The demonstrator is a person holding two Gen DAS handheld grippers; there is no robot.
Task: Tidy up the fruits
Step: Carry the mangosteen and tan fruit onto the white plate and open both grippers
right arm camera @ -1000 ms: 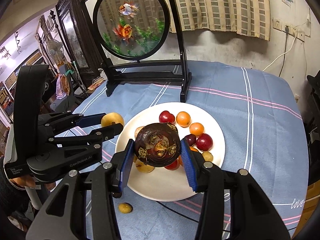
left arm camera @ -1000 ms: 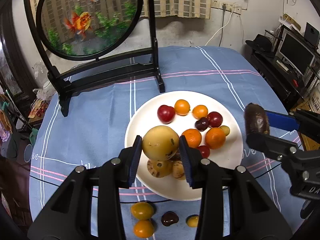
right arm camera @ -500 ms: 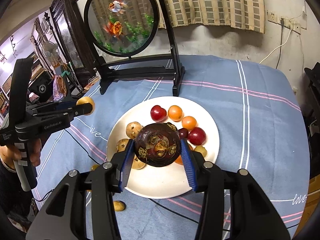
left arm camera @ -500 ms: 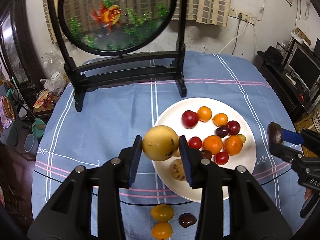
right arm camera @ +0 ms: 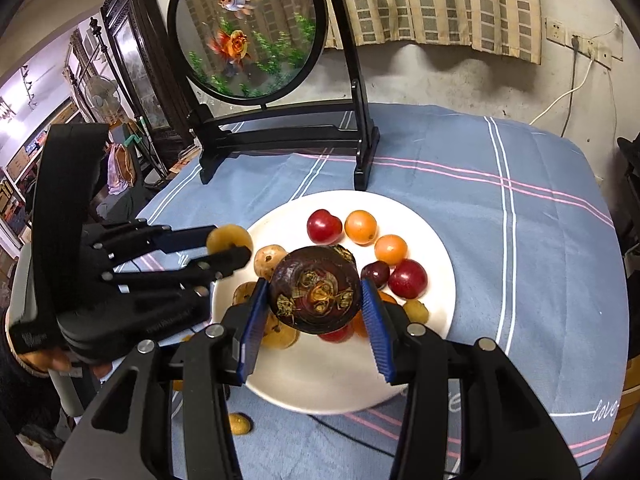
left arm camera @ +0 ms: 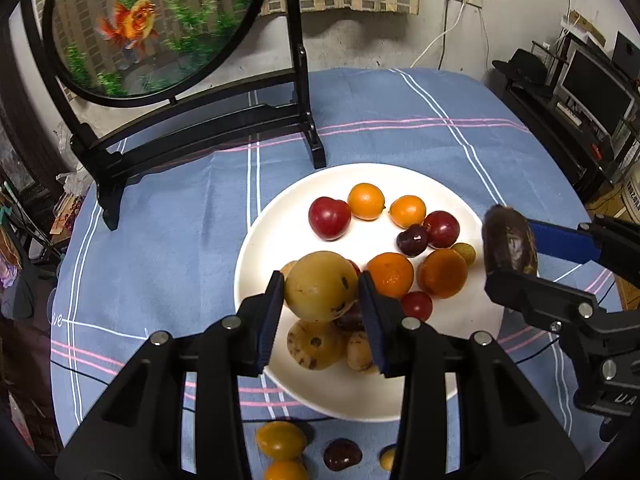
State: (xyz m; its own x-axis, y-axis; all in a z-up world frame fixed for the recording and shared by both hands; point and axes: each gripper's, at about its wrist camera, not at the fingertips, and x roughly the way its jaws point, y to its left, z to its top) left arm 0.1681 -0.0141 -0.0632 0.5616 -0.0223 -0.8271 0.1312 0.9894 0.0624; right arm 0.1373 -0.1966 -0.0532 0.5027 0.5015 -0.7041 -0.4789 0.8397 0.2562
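A white plate on the blue striped cloth holds several small fruits: red, orange, dark and spotted yellow ones. My left gripper is shut on a round yellow fruit over the plate's near left part. In the right wrist view that gripper comes in from the left with the yellow fruit. My right gripper is shut on a dark brown-purple round fruit above the plate's middle. The left wrist view shows it at the plate's right edge, gripping the dark fruit.
A round goldfish screen on a black stand stands behind the plate. Loose fruits lie on the cloth in front of the plate: yellow-orange ones, a dark one, a small yellow one. A thin black cable crosses the cloth.
Half a second ago the left gripper was off the plate's left rim; it has swung back over the plate with the yellow fruit. The right gripper has sunk slightly toward the plate.
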